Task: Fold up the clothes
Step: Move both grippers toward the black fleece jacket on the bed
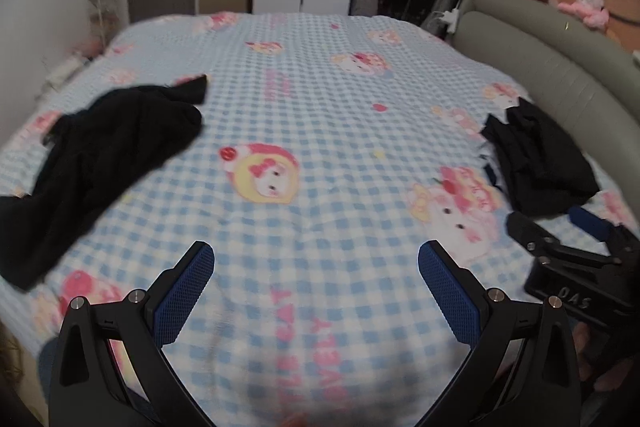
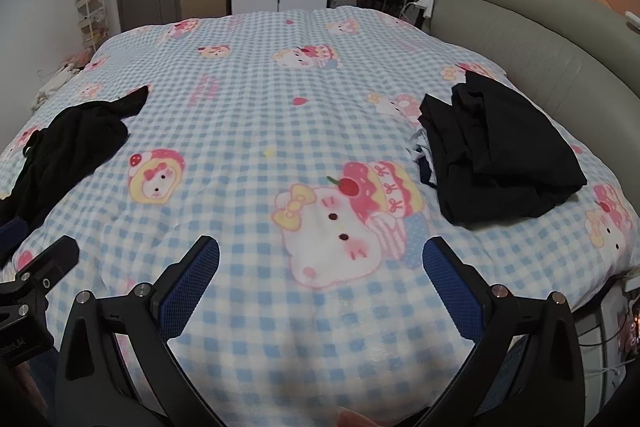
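Note:
A loose black garment (image 1: pixel 96 163) lies crumpled at the left of the bed, also seen in the right wrist view (image 2: pixel 68 147). A stack of folded black clothes (image 2: pixel 500 151) rests at the right near the headboard, with lighter fabric peeking out beneath it; the same stack (image 1: pixel 540 163) shows in the left wrist view. My left gripper (image 1: pixel 316 259) hovers open over the blanket's near middle, holding nothing. My right gripper (image 2: pixel 320 255) is open too, empty, over the cartoon cat print. The right gripper's body (image 1: pixel 576 259) appears at the right edge of the left wrist view.
A blue-and-white checked blanket (image 2: pixel 256 123) with pink cartoon prints covers the bed. A grey padded headboard (image 2: pixel 532 27) curves along the right. Wardrobes, a door and shelves with plush toys stand beyond the far edge. Cables and a power strip (image 2: pixel 628 307) sit off the bed's right side.

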A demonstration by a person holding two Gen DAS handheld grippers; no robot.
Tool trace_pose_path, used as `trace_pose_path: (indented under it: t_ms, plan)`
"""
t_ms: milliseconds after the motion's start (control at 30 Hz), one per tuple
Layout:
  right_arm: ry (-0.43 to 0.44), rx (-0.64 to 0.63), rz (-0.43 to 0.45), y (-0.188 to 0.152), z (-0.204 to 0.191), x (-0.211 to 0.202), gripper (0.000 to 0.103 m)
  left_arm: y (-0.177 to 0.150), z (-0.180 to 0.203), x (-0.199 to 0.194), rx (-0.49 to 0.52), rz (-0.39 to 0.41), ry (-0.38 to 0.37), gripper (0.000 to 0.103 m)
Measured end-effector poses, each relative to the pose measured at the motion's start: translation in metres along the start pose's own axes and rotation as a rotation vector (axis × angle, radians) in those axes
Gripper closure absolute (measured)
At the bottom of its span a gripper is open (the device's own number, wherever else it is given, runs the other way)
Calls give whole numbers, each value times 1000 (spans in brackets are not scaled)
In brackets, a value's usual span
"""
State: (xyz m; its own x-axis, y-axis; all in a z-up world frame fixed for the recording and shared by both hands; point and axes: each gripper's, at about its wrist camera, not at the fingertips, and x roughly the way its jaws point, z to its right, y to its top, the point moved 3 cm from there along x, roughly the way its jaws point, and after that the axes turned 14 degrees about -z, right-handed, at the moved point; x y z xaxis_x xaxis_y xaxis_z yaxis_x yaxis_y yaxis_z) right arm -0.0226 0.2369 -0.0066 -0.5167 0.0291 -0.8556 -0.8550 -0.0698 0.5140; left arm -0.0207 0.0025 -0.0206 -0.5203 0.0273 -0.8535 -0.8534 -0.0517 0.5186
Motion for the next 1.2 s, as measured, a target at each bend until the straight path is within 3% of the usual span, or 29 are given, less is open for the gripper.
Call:
trace_pose_path:
  t_ms: [133, 300, 400, 533, 667, 800, 900, 1000, 1200]
  plan:
    - [43, -33, -16, 1, -8, 9, 0, -3, 15, -7, 15, 26, 64, 0]
    - [97, -75, -36, 3, -19, 21, 0, -14, 34, -24, -33, 49, -24, 0]
    - [129, -100, -49, 4, -25, 28, 0, -3, 1, -19, -80, 4, -112, 0]
    - [172, -133, -65, 6, -33, 38, 0, 2, -28, -15, -126, 6, -72, 0]
    - [203, -201, -50, 11, -61, 34, 0, 2, -88, -8, -240, 7, -48, 0]
    - [243, -249, -44, 25, -97, 30, 0, -1, -161, -4, -355, -10, 56, 0]
    - [261, -303, -37, 34, -133, 27, 0, -14, -217, -11, -484, -1, 79, 0]
    - [296, -369, -42, 41, -181, 27, 0, -31, -268, -14, -603, 3, 118, 0]
    - [390, -499, -107, 57, -302, 51, 0, -41, -342, 6, -780, -8, 91, 0]
